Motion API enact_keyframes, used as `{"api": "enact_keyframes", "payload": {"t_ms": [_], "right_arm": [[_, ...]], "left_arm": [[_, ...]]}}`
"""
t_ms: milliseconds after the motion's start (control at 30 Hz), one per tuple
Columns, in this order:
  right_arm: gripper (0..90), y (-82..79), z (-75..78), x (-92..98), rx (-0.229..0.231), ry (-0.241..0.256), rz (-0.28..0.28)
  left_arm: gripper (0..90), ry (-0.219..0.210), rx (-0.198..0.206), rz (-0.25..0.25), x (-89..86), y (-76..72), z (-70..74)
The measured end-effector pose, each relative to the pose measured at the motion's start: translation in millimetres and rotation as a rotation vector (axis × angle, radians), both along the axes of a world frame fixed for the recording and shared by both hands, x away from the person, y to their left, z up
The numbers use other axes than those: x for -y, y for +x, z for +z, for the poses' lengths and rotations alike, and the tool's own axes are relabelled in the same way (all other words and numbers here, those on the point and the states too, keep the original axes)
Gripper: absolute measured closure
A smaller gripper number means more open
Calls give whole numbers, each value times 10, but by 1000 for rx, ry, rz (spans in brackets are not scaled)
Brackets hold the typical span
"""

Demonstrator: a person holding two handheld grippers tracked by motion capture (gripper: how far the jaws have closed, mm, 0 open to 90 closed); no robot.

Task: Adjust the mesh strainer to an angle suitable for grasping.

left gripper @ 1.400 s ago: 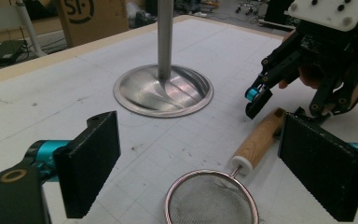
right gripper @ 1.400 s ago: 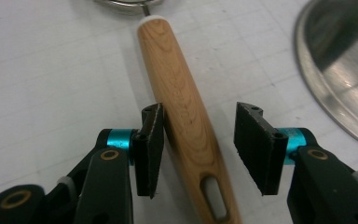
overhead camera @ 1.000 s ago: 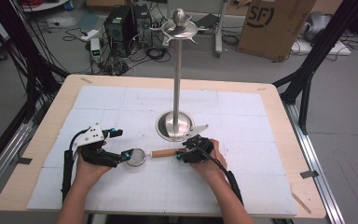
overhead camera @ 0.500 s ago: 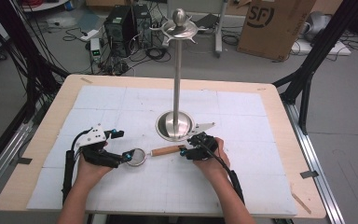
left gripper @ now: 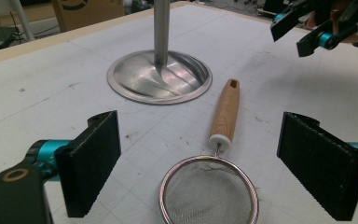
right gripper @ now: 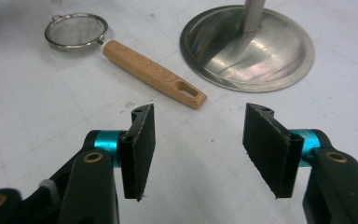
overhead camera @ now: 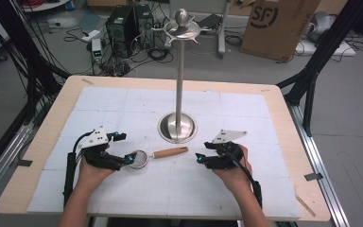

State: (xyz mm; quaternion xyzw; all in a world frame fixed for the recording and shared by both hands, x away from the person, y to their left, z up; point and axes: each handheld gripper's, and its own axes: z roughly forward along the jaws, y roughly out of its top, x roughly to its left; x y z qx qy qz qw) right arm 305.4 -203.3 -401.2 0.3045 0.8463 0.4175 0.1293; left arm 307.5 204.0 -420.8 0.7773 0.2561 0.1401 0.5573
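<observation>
High view: the strainer (overhead camera: pixel 142 158) lies flat on the table (overhead camera: pixel 283 101), handle toward my right tool (overhead camera: pixel 199 158). Left gripper view: my left tool (left gripper: pixel 214 163), jaws wide, straddles the mesh bowl. Right gripper view: my right tool's jaws stand apart, empty, short of the handle end.

The high view looks down and forward over the whole table (overhead camera: pixel 283 101). Each gripper view sits low and close to the mat, facing the centre. All three share the strainer (left gripper: pixel 212 186) and the stand base (right gripper: pixel 247 46).
</observation>
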Motion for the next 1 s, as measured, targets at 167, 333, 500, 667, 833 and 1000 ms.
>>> {"api": "enact_keyframes", "payload": {"t_ms": [167,333,500,667,833,1000], "right_arm": [[390,-69,-14,220,16,58,-20],[360,-105,-69,364,6,80,-46],[354,-131,-40,432,34,111,-56],[341,-114,-42,442,41,119,-61],[331,-104,-27,459,51,137,-58],[306,-98,2,506,30,152,-62]], "left_arm": [[141,2,-2,-1,-3,1,-8],[140,11,-10,-4,22,9,-32],[141,10,-17,-5,30,16,-47],[141,9,-19,-8,23,17,-46],[141,12,-20,-7,34,25,-64],[141,6,-20,-9,30,29,-65]]}}
